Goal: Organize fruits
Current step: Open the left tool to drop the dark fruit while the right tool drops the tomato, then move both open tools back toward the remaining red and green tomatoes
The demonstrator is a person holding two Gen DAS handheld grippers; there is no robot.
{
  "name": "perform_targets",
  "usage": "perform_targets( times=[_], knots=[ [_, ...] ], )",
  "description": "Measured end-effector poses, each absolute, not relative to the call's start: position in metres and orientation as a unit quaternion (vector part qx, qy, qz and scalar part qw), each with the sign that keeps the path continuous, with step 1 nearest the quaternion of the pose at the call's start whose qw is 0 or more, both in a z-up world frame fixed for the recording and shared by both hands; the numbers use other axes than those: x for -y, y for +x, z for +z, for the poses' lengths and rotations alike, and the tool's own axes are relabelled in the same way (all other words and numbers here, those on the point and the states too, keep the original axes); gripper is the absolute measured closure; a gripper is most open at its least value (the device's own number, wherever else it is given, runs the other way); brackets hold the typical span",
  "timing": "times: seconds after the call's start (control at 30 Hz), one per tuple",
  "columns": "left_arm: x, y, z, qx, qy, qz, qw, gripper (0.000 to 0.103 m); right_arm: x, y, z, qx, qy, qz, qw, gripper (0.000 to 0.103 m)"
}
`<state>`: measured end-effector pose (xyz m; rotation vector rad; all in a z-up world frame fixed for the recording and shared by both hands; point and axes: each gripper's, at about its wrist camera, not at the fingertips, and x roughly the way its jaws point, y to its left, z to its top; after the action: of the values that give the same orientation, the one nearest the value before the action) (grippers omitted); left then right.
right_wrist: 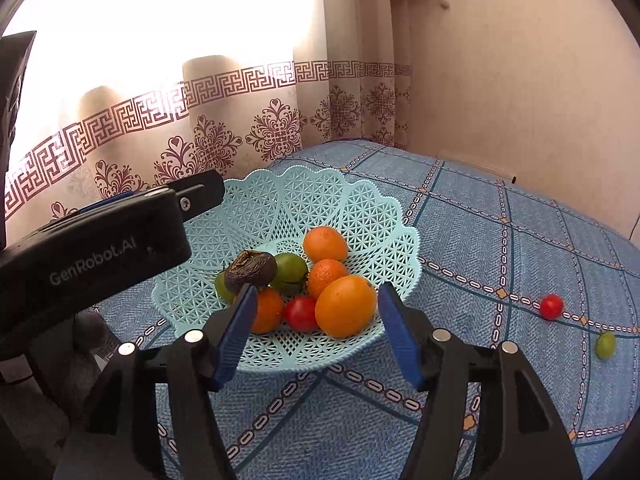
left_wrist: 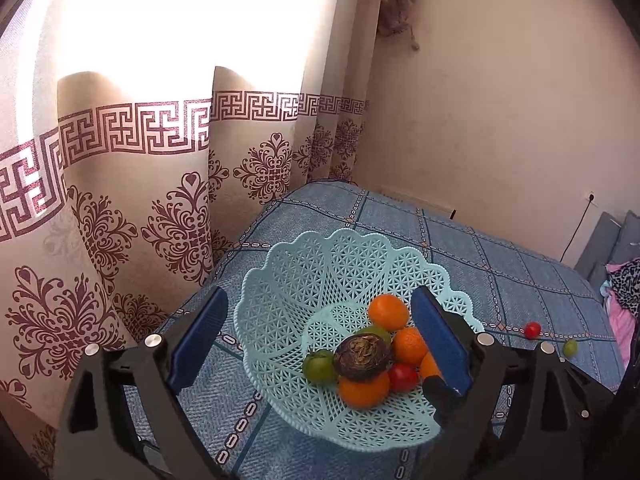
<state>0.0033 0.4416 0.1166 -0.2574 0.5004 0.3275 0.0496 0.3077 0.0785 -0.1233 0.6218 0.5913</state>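
Note:
A light blue lattice basket (left_wrist: 296, 280) (right_wrist: 360, 208) stands on the blue checked tablecloth near the curtain. It holds several oranges, two green fruits, a red tomato (right_wrist: 300, 314) and a dark wrinkled fruit (left_wrist: 362, 356) (right_wrist: 250, 270). My left gripper (left_wrist: 319, 296) hangs open above the basket, nothing between its blue pads. My right gripper (right_wrist: 318, 291) is open at the basket's front rim, and a large orange (right_wrist: 346, 306) lies in the basket between its fingertips. A loose red tomato (right_wrist: 552, 307) (left_wrist: 532, 330) and a loose green fruit (right_wrist: 605, 345) (left_wrist: 569, 347) lie on the cloth to the right.
A patterned curtain (left_wrist: 160, 200) hangs close behind and left of the table, and a plain wall stands at the back right. The left gripper's black body (right_wrist: 100, 248) fills the left of the right wrist view. Bedding and clothes (left_wrist: 624, 280) lie beyond the table's right edge.

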Motion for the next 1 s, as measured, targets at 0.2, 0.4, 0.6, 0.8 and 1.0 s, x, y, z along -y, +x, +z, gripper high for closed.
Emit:
perform_targets(
  times=[0.2,0.4,0.6,0.8,1.0],
  knots=[
    [-0.438,0.002,0.119,-0.247,-0.125,0.158,0.948,0.007,-0.301,0.05,0.082,-0.296,-0.064,0.271,0.914,0.036],
    [-0.432,0.003,0.119,-0.247,-0.118,0.148,0.95,0.006,-0.29,0.048,0.082,-0.291,-0.072,0.251,0.921,0.035],
    [-0.421,0.003,0.118,-0.248,-0.106,0.134,0.954,0.003,-0.271,0.046,0.086,-0.283,-0.078,0.221,0.93,0.025],
    [-0.405,0.005,0.118,-0.253,-0.089,0.114,0.957,0.003,-0.252,0.049,0.087,-0.286,-0.077,0.196,0.935,0.025],
    [-0.388,0.005,0.121,-0.255,-0.067,0.093,0.96,0.003,-0.234,0.051,0.087,-0.287,-0.08,0.18,0.938,0.025]
  ],
)
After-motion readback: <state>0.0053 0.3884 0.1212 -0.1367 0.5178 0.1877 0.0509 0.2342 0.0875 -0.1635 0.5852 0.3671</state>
